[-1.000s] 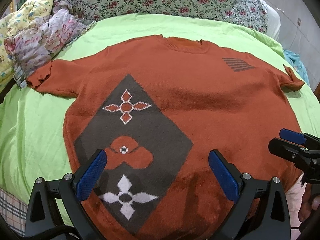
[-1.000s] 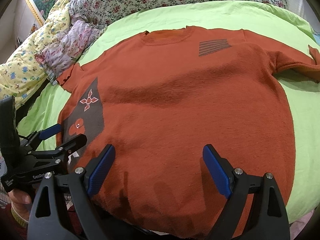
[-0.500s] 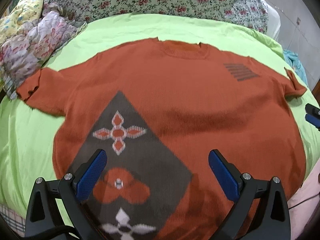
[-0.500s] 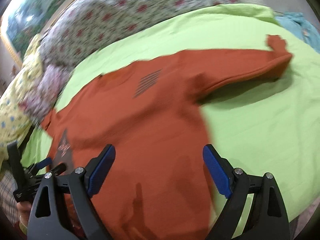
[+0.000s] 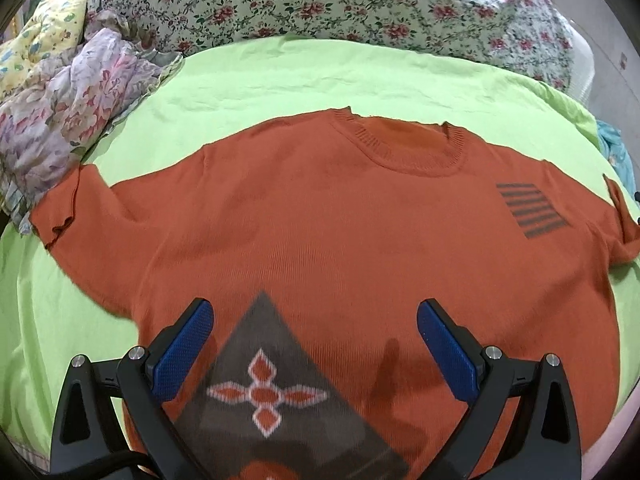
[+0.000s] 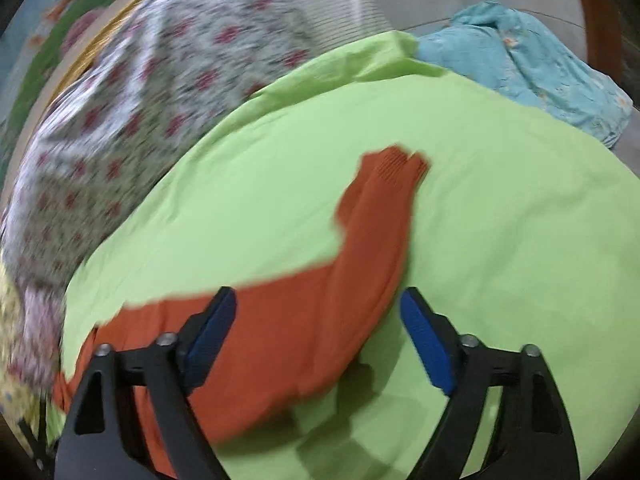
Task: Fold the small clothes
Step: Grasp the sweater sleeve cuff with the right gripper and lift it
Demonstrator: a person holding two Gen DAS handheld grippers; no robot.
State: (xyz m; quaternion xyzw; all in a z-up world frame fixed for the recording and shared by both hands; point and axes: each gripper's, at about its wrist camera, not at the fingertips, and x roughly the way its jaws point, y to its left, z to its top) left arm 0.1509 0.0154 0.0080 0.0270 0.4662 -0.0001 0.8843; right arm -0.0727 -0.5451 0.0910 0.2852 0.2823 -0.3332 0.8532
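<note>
- The orange sweater (image 5: 360, 232) is lying flat, front up, on the green bed sheet (image 5: 248, 92), both sleeves spread outward.
- The left tool (image 5: 314, 344) is hovering over the sweater's lower front, jaws spread wide, holding nothing.
- The right tool (image 6: 316, 336) is hovering over the sweater's right sleeve (image 6: 372, 208), jaws apart and empty; this view is blurred.
- Floral bedding (image 5: 320, 4) is lying beyond the sheet.

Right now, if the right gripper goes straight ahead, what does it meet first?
Probably the sweater's sleeve, which lies between the open fingers of the right gripper. The picture is blurred, so depth is unclear.
</note>
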